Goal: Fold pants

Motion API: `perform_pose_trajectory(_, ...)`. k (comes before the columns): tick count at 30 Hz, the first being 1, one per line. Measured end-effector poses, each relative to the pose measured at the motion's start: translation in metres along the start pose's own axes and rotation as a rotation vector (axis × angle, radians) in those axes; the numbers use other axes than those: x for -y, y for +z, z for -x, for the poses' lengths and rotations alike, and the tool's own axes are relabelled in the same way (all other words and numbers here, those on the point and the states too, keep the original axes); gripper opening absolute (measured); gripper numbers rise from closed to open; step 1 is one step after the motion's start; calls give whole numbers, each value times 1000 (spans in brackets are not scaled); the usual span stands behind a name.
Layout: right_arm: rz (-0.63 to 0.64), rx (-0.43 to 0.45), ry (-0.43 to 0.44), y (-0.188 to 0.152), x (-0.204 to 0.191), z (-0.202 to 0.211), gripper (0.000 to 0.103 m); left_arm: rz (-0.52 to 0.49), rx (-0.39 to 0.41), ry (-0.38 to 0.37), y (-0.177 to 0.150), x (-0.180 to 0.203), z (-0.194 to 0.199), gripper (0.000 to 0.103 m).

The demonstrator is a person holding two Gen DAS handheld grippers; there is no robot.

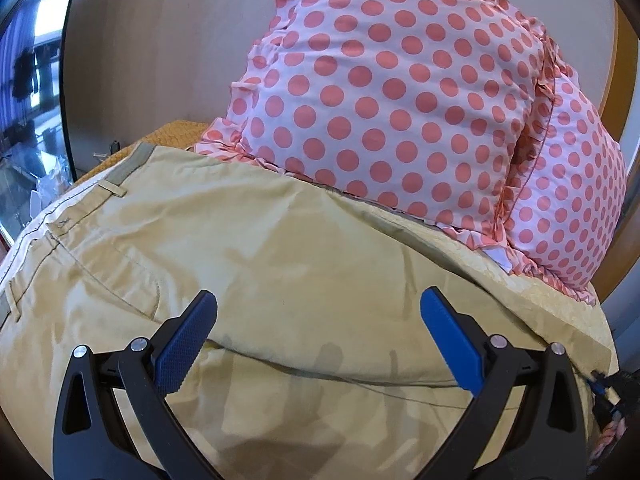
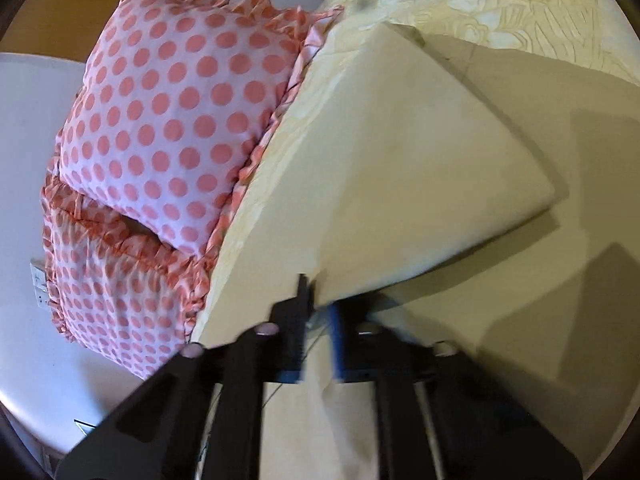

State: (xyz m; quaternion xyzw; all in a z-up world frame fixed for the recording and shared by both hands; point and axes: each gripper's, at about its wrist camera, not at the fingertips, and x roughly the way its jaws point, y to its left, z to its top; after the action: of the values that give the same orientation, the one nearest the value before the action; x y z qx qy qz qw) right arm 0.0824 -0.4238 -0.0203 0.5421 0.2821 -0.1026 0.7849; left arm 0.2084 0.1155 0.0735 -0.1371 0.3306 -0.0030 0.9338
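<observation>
Lying across the lower and middle part of the left wrist view, the pants (image 1: 248, 248) were spread on the bed (image 1: 552, 296), their waistband and belt loops toward the left edge of the frame. The left gripper (image 1: 318, 308) hung just above the cloth near the bottom of the frame, its blue fingers (image 1: 188, 344) spread wide apart with nothing between them. Behind the pants, filling the upper right of that frame, stood a pink pillow (image 1: 400, 92) with coral dots, a second one like it beside it at the right.

In the right wrist view the right gripper (image 2: 318, 320) sat at the lower centre, blurred, its fingers drawn close together on an edge of the pants (image 2: 420, 168). From there the cloth rose toward the upper centre of the frame as a lifted, folded flap. The dotted pillow (image 2: 168, 120) lay at the left of this frame, touching the pale yellow bed cover (image 2: 540, 12).
</observation>
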Motion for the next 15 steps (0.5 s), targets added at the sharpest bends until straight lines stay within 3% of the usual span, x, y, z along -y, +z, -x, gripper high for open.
perform_pose_trajectory(2, 17, 22, 32, 3, -1, 1, 1, 13, -12, -14, 6, -1, -4, 102)
perform_pose_trajectory(6, 42, 97, 192, 10, -2, 33, 1, 64, -74, -37, 23, -7, -22, 102)
perform_pose_trajectory(10, 148, 184, 240, 11, -22, 69, 1, 150, -158, -79, 43, -11, -53, 102)
perform_pose_trajectory(15, 167, 179, 258, 13, -29, 74, 1, 148, -211, -36, 62, 2, -85, 102)
